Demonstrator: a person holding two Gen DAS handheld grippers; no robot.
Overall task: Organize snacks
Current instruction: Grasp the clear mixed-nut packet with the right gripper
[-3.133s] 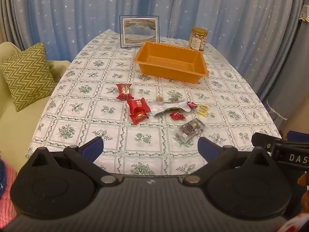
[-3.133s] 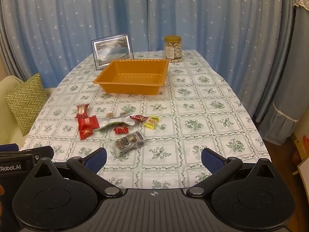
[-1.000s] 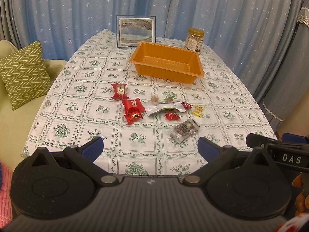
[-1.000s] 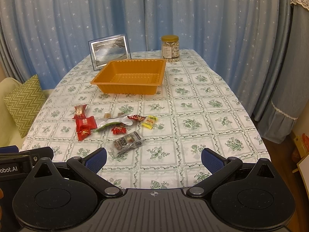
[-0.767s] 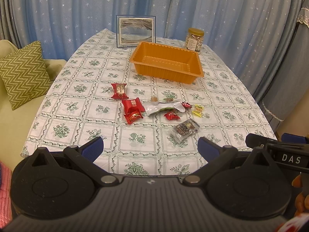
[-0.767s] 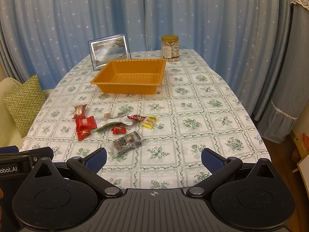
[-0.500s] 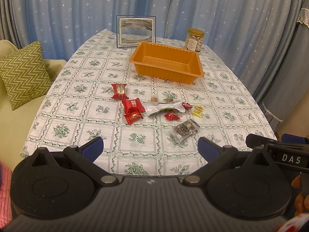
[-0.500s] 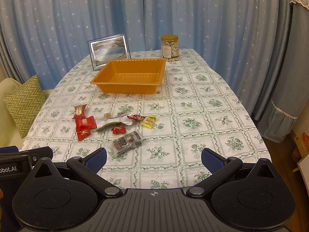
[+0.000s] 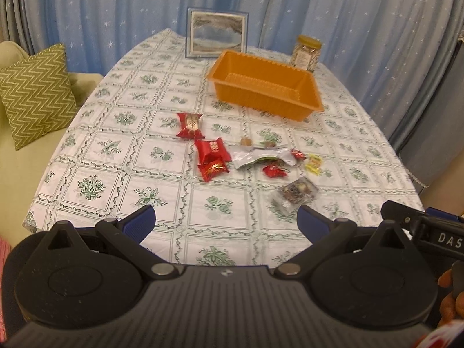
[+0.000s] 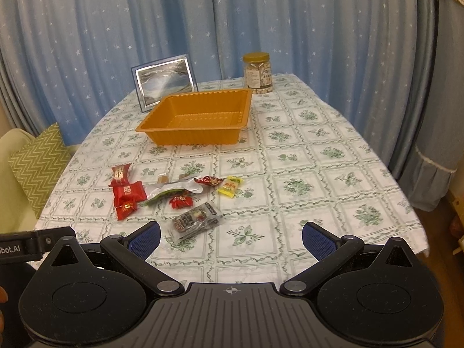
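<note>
Several wrapped snacks lie in a loose cluster mid-table: red packets (image 9: 213, 150) (image 10: 127, 192), a silver-green pouch (image 9: 262, 158) (image 10: 171, 190), a yellow candy (image 10: 229, 185) and a clear pack of dark sweets (image 9: 297, 192) (image 10: 195, 220). Behind them stands an empty orange tray (image 9: 264, 85) (image 10: 197, 119). My left gripper (image 9: 224, 221) hovers open at the table's near edge, short of the snacks. My right gripper (image 10: 230, 239) is open too, its left finger just short of the clear pack. Neither holds anything.
A framed picture (image 9: 216, 33) (image 10: 165, 82) and a jar with a yellow lid (image 9: 306, 53) (image 10: 257, 72) stand at the table's far end. Blue star curtains hang behind. A green zigzag cushion (image 9: 34, 92) rests on a sofa to the left.
Both grippers have moved forward toward the snacks, the left view tilting and blurring slightly. Nothing on the table has shifted and both stay open.
</note>
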